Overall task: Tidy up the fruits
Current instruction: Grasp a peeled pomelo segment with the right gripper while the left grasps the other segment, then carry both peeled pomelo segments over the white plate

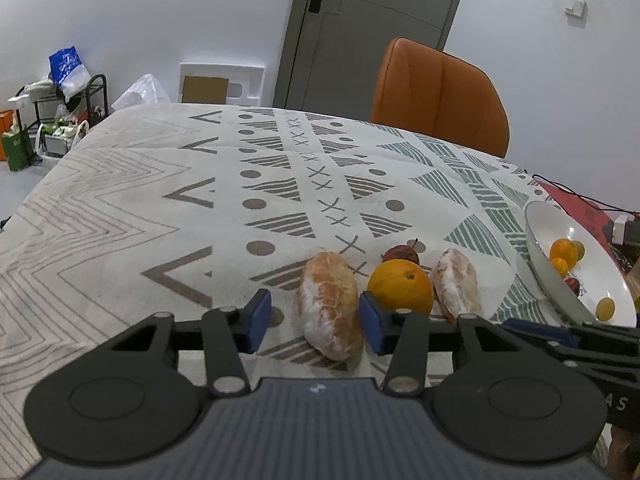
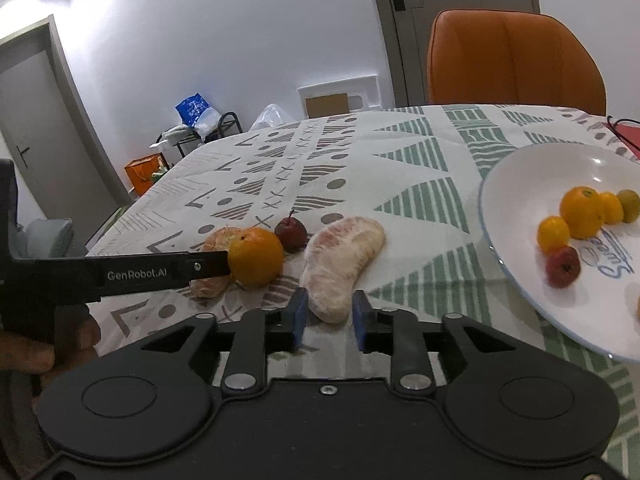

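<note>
On your patterned worktop (image 2: 400,168) the plate (image 2: 520,184) holds five small fruits, while four wait outside; both tools, left (image 1: 316,320) and right (image 2: 329,314), gape around pomelo wedges.

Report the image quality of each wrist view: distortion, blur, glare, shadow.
Left wrist view: strong fisheye bending of the door, dark corners, soft even light, faint shadows under the orange; the left gripper is sharp. Right wrist view: same bending, bright glare on the wall upper left, highlights on the white plate, slight blur near the right gripper.
</note>
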`<state>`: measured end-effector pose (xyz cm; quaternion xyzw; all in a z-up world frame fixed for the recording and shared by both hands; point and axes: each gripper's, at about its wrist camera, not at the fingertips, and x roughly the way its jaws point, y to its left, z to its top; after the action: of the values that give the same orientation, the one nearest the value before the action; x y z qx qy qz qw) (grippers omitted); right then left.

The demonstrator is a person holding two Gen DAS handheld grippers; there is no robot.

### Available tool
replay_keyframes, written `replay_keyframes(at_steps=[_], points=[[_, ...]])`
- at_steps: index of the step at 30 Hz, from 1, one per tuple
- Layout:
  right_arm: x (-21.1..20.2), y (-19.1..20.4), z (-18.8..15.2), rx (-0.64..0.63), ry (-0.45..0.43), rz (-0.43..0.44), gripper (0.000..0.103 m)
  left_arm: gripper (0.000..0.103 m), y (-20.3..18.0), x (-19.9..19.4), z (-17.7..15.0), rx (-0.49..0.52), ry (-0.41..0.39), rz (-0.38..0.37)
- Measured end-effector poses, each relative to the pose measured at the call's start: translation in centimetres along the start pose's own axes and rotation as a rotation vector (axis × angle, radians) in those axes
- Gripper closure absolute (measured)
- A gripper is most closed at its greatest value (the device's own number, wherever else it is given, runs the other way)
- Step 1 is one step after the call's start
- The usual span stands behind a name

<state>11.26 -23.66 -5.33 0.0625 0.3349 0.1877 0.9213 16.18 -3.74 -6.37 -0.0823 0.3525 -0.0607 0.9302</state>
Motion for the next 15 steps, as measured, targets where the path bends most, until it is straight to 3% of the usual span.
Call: replay_keyframes(at_steps=[6,7,8,9,15], points=[[1.3,0.4,0.3,-0.003,0.004,0.001,0.064,0.056,-1.4,0.4,-0.2,0.075,-0.005,0.053],[1.5,0.6,0.3,-0.01,0.002,0.001,0.063,0.058,-1.3,0.4,-0.3,0.076,-0.007,0.053],[1.6,0.7,0.3,-0.016,0.001,0.0,0.062,0.069,-1.2,0.3,-0.3,0.075,-0.008,0.05],[1.7,0.8,0.4,-0.02,0.001,-0.001,0.06,0.072,-1.1,0.3,-0.3,0.073,-0.008,0.048],[2.4,1.3,0.9,-0.03,0.003,0.005,0.054,0.073,0.2,-0.3,-0.1,0.025,0.003,0.048]])
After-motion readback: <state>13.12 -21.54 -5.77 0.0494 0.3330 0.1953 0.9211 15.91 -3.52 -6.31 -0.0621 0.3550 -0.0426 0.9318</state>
